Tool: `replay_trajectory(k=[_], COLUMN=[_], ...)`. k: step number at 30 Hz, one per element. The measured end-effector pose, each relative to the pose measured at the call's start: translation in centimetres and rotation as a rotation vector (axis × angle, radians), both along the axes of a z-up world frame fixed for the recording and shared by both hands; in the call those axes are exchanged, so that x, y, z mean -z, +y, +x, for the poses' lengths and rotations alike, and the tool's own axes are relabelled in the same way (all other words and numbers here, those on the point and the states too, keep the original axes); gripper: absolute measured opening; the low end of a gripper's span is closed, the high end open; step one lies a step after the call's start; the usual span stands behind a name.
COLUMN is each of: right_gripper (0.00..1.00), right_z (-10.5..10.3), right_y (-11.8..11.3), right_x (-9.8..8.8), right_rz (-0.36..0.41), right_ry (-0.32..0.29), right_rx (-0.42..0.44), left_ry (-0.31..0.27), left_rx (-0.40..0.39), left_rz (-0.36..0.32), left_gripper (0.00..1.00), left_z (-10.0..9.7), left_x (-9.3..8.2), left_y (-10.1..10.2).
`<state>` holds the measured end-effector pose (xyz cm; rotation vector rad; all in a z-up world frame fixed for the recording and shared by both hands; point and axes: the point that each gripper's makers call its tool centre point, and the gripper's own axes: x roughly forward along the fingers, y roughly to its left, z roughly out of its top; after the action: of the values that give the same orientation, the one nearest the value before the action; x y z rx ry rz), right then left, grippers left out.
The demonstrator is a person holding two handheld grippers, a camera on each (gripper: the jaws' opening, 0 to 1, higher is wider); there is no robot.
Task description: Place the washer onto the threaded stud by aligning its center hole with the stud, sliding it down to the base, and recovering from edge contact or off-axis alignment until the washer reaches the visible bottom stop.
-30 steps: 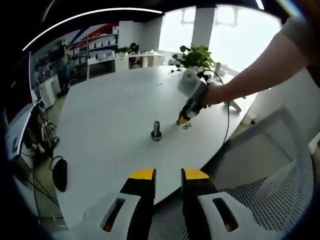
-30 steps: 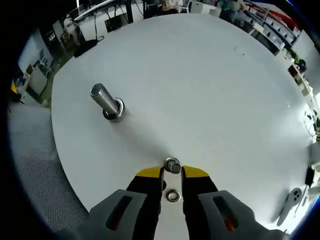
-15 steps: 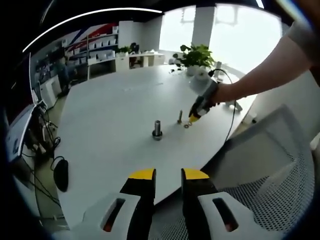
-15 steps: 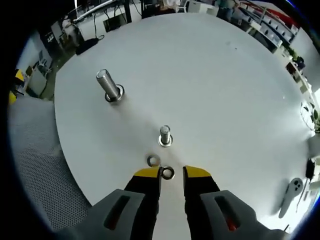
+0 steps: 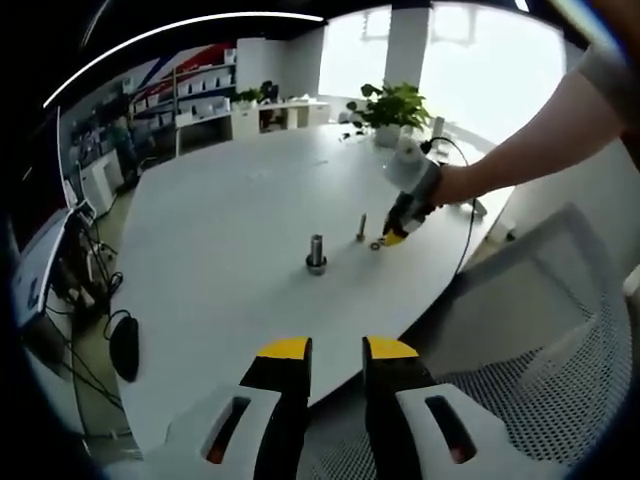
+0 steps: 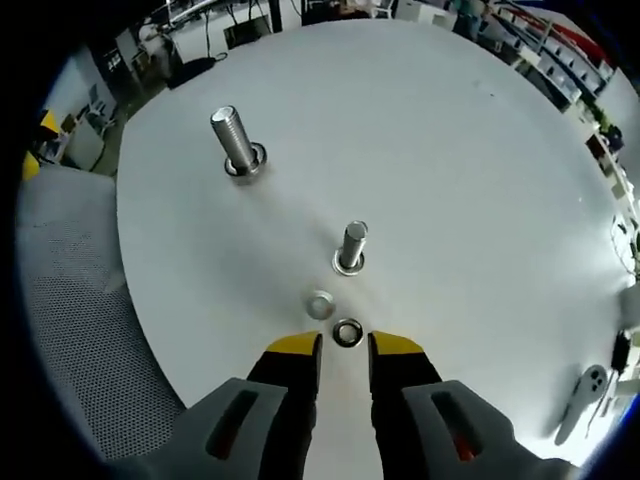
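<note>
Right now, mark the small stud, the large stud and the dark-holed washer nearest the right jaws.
small stud (image 6: 352, 245), right gripper view, mid-shaft.
large stud (image 6: 236, 140), right gripper view, threaded shaft.
washer (image 6: 347, 332), right gripper view, on its ring.

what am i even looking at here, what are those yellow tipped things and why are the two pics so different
There is no robot here. A person holds a handheld claw in each hand, and each claw carries a fisheye camera looking out along its own two yellow-tipped jaws, so you get two round pictures from two places.

In the left gripper view, the left claw hangs back off the edge of the white table, over a mesh chair. Further off you see the person's arm reaching in with the right claw.

The right gripper view looks down on the table from just above it. The right claw is open and holds nothing. Just ahead of its tips lie two washers. Beyond them stand a small stud and a larger one.
</note>
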<state>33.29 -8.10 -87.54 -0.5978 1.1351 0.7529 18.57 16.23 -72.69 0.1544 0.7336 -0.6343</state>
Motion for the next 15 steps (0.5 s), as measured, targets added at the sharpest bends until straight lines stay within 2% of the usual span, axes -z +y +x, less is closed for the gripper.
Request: replay_trajectory(k=[2, 4, 8, 15], right_gripper=[0.20, 0.20, 0.18, 0.18], right_z=[-0.13, 0.03, -0.20, 0.08], right_y=[-0.23, -0.08, 0.21, 0.29], right_x=[0.11, -0.10, 0.05, 0.08], right_rz=[-0.007, 0.022, 0.039, 0.031], right_ry=[0.007, -0.002, -0.024, 0.030], right_rx=[-0.008, 0.021, -0.035, -0.040], left_ry=[-0.001, -0.003, -0.003, 0.002], left_rx=[-0.002, -0.005, -0.008, -0.005], left_rz=[-0.001, 0.003, 0.002, 0.005], left_gripper=[0.18, 0.17, 0.17, 0.17], left_z=[0.01, 0.09, 0.08, 0.08], left_x=[-0.03, -0.04, -0.08, 0.08], left_y=[-0.01, 0.07, 0.10, 0.08])
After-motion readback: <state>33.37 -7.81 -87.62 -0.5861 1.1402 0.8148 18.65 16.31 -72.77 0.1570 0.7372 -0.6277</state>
